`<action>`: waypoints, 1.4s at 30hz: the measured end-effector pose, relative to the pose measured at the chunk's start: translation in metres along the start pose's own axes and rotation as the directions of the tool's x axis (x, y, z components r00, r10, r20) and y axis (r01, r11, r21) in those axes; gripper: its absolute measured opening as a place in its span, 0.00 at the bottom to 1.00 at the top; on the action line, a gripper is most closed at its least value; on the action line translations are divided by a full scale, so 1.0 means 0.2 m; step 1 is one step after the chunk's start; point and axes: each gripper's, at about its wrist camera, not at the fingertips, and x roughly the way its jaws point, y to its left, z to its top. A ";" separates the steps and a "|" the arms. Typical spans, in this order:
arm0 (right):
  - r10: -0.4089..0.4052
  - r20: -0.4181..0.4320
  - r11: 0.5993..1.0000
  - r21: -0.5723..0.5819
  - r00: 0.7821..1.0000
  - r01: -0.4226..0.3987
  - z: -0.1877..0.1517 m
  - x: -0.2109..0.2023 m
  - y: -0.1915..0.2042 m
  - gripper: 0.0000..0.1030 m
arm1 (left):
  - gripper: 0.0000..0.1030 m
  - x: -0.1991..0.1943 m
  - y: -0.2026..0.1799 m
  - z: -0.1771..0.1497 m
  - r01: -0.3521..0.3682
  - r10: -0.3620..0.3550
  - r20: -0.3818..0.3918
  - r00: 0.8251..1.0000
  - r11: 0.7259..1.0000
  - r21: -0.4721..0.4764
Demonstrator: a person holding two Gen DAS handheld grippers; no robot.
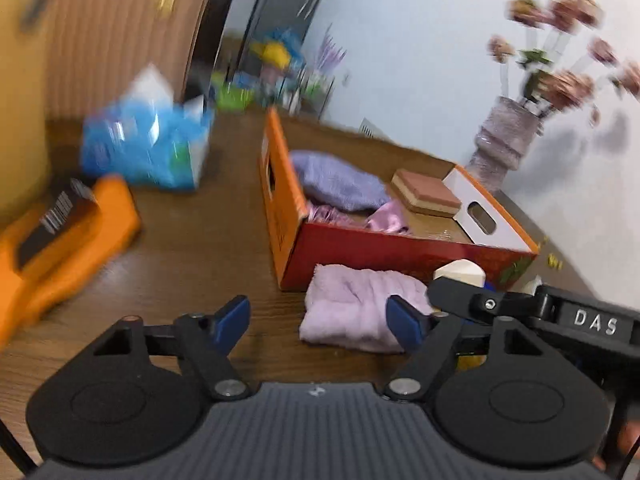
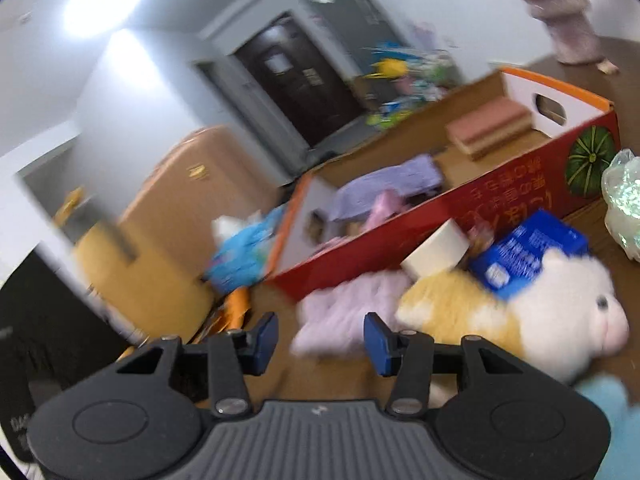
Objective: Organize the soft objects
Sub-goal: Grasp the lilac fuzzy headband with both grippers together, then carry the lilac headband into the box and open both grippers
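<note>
Task was judged partly done: inside the red-and-orange cardboard box (image 1: 294, 216) a purple towel (image 1: 336, 182), a pink satin cloth (image 1: 386, 218) and a layered sponge (image 1: 426, 196) were already seen lying. Left outside, just in front of the box's red wall, was a lilac folded towel (image 1: 352, 308), touching or nearly touching the wall; beside it, further along the box front, a white-and-yellow plush toy (image 2: 520, 312) was lying with a blue carton (image 2: 528, 252) resting on it and a white block (image 2: 436, 250) leaning at the box wall. These soft items were judged still to be sorted. The left gripper (image 1: 320, 320) was held wide apart and empty, near the lilac towel, one blue pad overlapping its edge in view; contact could not be confirmed. The right gripper (image 2: 320, 338) was likewise spread and empty, held before the same towel. The surface was a dark brown wood floor or tabletop (image 1: 192, 248); which one could not be told. Beyond the box a blue tissue pack (image 1: 148, 144), an orange tool (image 1: 60, 240), a vase of dried flowers (image 1: 508, 140), a tan suitcase (image 2: 172, 216) and a dark door (image 2: 296, 80) were noted. Both views were motion-blurred.
</note>
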 end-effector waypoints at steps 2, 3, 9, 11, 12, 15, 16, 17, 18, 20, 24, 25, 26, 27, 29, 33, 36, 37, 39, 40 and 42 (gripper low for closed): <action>-0.046 0.020 0.999 -0.024 0.999 0.047 0.03 0.06 0.00 0.32 | 0.56 0.08 0.02 0.01 0.016 -0.017 -0.021 1.000 1.000 -0.020; -0.081 0.026 0.995 -0.055 0.996 0.083 0.04 0.09 0.02 0.32 | 0.32 0.11 0.03 0.00 0.025 -0.026 -0.025 0.999 0.999 -0.025; -0.149 0.017 0.963 -0.227 0.989 0.149 0.03 0.16 0.06 0.32 | 0.12 0.03 -0.05 -0.09 0.019 -0.018 -0.086 0.996 1.000 0.011; -0.135 0.003 0.957 -0.258 0.991 0.131 0.01 0.13 0.08 0.35 | 0.11 -0.08 -0.07 -0.14 0.032 -0.032 -0.091 0.995 0.999 0.004; -0.121 -0.011 0.954 -0.279 0.993 0.114 -0.01 0.10 0.09 0.35 | 0.11 -0.17 -0.07 -0.19 0.049 -0.049 -0.079 0.996 0.999 -0.010; -0.058 -0.055 0.932 -0.360 0.997 0.034 -0.09 -0.05 0.12 0.41 | 0.11 -0.37 -0.05 -0.36 0.075 -0.081 -0.074 0.994 0.994 -0.078; -0.044 -0.068 0.922 -0.387 0.997 0.014 -0.13 -0.12 0.13 0.47 | 0.11 -0.42 -0.05 -0.41 0.072 -0.080 -0.081 0.993 0.992 -0.099; -0.034 -0.079 0.911 -0.412 0.996 -0.002 -0.17 -0.18 0.15 0.48 | 0.11 -0.49 -0.06 -0.49 0.077 -0.089 -0.090 0.992 0.989 -0.124; -0.020 -0.087 0.899 -0.438 0.996 -0.020 -0.23 -0.27 0.15 0.48 | 0.11 -0.54 -0.06 -0.56 0.091 -0.105 -0.094 0.990 0.986 -0.139; 0.002 -0.111 0.874 -0.483 0.994 -0.055 -0.32 -0.41 0.16 0.48 | 0.11 -0.63 -0.10 -0.67 0.093 -0.110 -0.101 0.989 0.984 -0.155; 0.021 -0.135 0.889 -0.451 0.991 -0.080 -0.49 -0.68 0.11 0.48 | 0.12 -0.80 -0.13 -0.85 0.087 -0.107 -0.090 0.990 0.976 -0.200; 0.031 -0.142 0.899 -0.429 0.989 -0.090 -0.53 -0.73 0.10 0.48 | 0.12 -0.82 -0.13 -0.86 0.088 -0.108 -0.094 0.990 0.976 -0.200; 0.042 -0.147 0.909 -0.406 0.988 -0.099 -0.57 -0.78 0.08 0.49 | 0.12 -0.83 -0.14 -0.88 0.095 -0.115 -0.095 0.989 0.977 -0.191; 0.060 -0.153 0.918 -0.379 0.986 -0.115 -0.60 -0.81 0.07 0.49 | 0.13 -0.84 -0.16 -0.89 0.088 -0.107 -0.093 0.990 0.979 -0.181; 0.075 -0.154 0.926 -0.355 0.985 -0.126 -0.64 -0.82 0.05 0.48 | 0.15 -0.84 -0.18 -0.89 0.056 -0.069 -0.079 0.994 0.986 -0.154; 0.012 -0.136 0.943 -0.328 0.991 -0.056 -0.68 -0.74 0.01 0.37 | 0.36 -0.85 -0.23 -0.91 -0.034 0.032 -0.022 0.999 0.993 -0.114; 0.030 -0.135 0.957 -0.280 0.990 -0.068 -0.70 -0.74 -0.03 0.32 | 0.35 -0.85 -0.25 -0.92 -0.035 0.033 -0.014 0.999 0.994 -0.105; 0.042 -0.136 0.959 -0.274 0.990 -0.078 -0.70 -0.74 -0.04 0.30 | 0.35 -0.84 -0.24 -0.93 -0.028 0.027 -0.013 1.000 0.994 -0.105; 0.041 -0.136 0.955 -0.285 0.990 -0.078 -0.70 -0.75 -0.03 0.29 | 0.26 -0.84 -0.23 -0.93 -0.009 0.008 -0.013 1.000 0.995 -0.100; 0.041 -0.133 0.953 -0.293 0.990 -0.079 -0.70 -0.75 -0.03 0.28 | 0.22 -0.83 -0.23 -0.93 0.005 -0.007 -0.014 1.000 0.995 -0.101; 0.045 -0.135 0.952 -0.296 0.990 -0.084 -0.69 -0.74 -0.02 0.25 | 0.16 -0.83 -0.23 -0.91 0.029 -0.031 -0.010 0.999 0.994 -0.103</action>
